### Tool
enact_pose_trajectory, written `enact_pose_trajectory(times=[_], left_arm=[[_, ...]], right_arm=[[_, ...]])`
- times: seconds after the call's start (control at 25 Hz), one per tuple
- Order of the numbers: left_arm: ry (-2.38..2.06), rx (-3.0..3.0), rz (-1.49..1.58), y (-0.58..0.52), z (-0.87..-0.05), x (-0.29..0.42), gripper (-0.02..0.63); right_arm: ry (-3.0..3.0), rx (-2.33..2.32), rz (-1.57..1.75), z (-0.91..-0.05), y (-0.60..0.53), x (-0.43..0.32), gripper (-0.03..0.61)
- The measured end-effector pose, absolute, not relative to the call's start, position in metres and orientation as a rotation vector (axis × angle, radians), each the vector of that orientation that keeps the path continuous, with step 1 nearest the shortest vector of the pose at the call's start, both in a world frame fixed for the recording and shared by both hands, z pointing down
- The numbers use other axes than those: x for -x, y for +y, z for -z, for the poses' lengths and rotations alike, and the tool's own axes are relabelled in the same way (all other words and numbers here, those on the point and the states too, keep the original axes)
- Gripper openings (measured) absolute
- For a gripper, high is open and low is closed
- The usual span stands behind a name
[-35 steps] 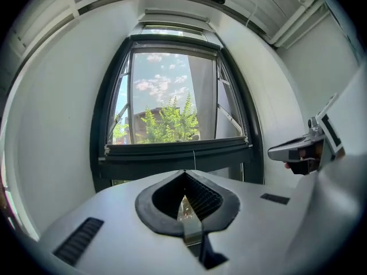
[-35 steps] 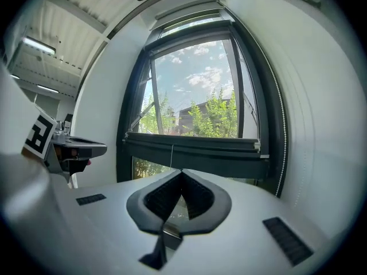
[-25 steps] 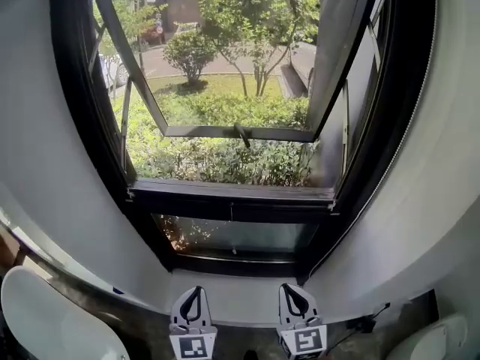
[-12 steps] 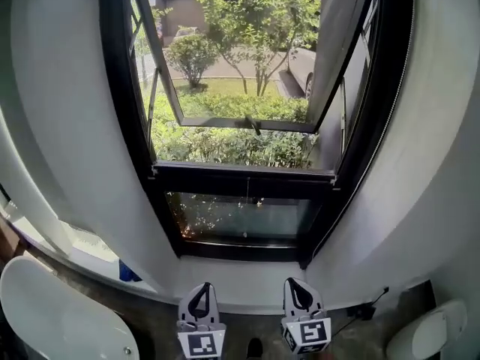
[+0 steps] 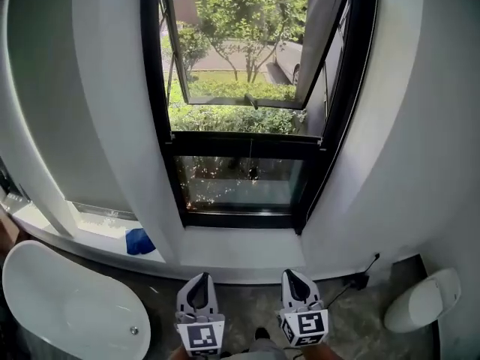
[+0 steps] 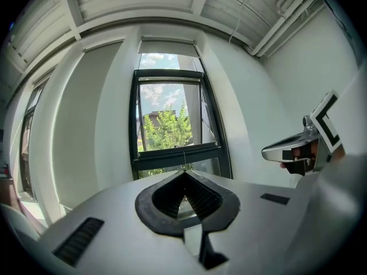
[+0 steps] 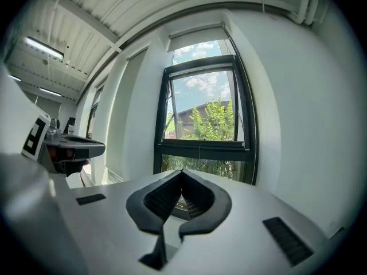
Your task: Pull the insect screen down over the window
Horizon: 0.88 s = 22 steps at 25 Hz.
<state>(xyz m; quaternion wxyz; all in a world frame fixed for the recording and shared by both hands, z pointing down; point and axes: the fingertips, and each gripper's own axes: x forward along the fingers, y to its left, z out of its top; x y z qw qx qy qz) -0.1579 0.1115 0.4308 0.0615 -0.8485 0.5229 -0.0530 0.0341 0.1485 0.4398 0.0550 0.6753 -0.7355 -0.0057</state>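
The black-framed window (image 5: 251, 137) is ahead, its upper sash (image 5: 247, 100) swung outward over green bushes. No screen covers the opening. A pale roller housing (image 6: 166, 46) sits above the frame, and a thin pull cord (image 5: 252, 163) hangs down the middle over the lower pane. My left gripper (image 5: 201, 277) and right gripper (image 5: 291, 274) are low in the head view, side by side, well short of the window. Both are shut with nothing between their jaws. The left gripper view looks over its jaws (image 6: 184, 174) at the window; the right gripper view does the same (image 7: 182, 172).
A white bathtub (image 5: 67, 306) lies at the lower left. A blue cloth (image 5: 139, 241) rests on the ledge (image 5: 90, 220) beside it. A white fixture (image 5: 424, 302) stands at the lower right, with a black plug and cable (image 5: 360, 280) on the wall near it.
The head view has drawn back from the window, which now looks smaller and higher. More floor, the bathtub and the blue cloth have come into sight. Both grippers stay low and shut.
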Motion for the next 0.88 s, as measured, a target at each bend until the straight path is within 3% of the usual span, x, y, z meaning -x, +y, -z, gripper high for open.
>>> enact_pose_trajectory(times=[0.88], left_arm=[[1.661, 2.700, 0.124, 0.180, -0.508, 0.185, 0.012]], right_arm=[[-2.167, -2.115, -0.157, -0.515, 0.243, -0.007, 0.006]])
